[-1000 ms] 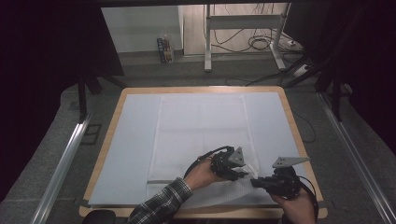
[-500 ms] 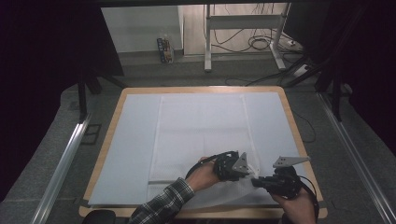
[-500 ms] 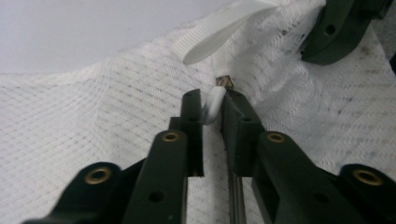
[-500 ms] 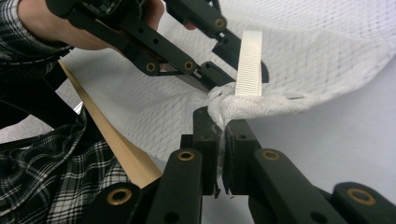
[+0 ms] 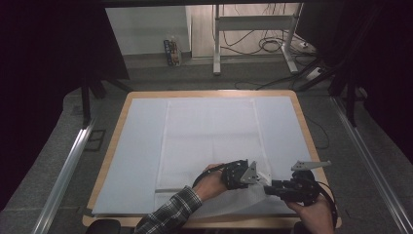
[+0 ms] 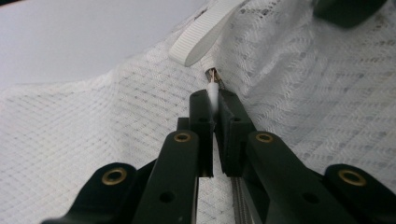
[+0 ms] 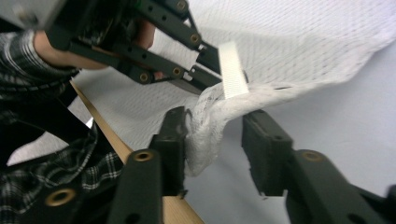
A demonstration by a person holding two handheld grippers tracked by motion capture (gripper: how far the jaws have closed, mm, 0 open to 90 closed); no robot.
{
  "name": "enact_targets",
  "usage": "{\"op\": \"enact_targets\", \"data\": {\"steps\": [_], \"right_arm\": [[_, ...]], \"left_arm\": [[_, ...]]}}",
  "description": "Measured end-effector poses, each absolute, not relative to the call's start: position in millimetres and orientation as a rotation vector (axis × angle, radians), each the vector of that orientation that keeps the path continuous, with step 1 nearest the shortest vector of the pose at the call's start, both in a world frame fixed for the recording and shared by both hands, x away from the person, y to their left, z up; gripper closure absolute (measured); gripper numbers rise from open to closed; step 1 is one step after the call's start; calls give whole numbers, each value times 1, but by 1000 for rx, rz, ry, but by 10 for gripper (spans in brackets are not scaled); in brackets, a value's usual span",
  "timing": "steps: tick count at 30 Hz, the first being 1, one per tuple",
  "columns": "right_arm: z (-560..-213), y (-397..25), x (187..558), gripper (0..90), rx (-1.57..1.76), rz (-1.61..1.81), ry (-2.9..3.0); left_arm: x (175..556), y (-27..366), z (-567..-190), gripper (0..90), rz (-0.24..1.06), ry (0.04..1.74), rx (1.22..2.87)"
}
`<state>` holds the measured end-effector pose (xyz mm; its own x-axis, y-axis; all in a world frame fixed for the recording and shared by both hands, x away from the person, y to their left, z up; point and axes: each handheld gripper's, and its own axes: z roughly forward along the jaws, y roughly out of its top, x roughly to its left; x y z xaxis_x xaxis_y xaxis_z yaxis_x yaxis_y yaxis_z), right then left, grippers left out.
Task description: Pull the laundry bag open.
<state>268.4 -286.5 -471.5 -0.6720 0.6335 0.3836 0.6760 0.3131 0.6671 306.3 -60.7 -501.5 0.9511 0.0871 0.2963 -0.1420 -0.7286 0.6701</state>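
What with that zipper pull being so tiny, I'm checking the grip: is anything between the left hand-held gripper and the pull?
Nothing visible does. The left hand-held gripper is shut straight on the zipper pull, with no fold of the mesh bag caught between. The white ribbed strap lies just beyond the jaws, clear of them.

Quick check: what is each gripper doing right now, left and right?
Left gripper: closed on the zipper pull of the white mesh bag.
Right gripper: open, fingers either side of a bunched edge of the mesh bag, not clamped.
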Motion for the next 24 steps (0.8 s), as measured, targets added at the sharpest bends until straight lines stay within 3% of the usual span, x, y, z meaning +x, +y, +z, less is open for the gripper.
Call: {"op": "enact_targets", "data": {"steps": [6,9,13,15,20,24], "right_arm": [[-470,-298,278,392,-1357,-1326,-2350],[-471,-299,286,344,-1413,-1334,-2303],[-476,-295,299,348,-1460,-1298,-2283],[-481,-292,302,407,-1444,-1274,-2268],[-483,-291,302,775,-1399,-1276,-2290],[-480,-288,299,843,-1365,-1278,-2373]], "left_arm": [[304,-62,-502,863,424,-55,2353],[303,-62,-502,862,427,-59,2353],[303,-61,-501,862,434,-54,2341],[303,-61,-501,862,434,-50,2340],[306,-59,-500,863,421,-29,2326],[307,-58,-500,866,394,-9,2322]]}}
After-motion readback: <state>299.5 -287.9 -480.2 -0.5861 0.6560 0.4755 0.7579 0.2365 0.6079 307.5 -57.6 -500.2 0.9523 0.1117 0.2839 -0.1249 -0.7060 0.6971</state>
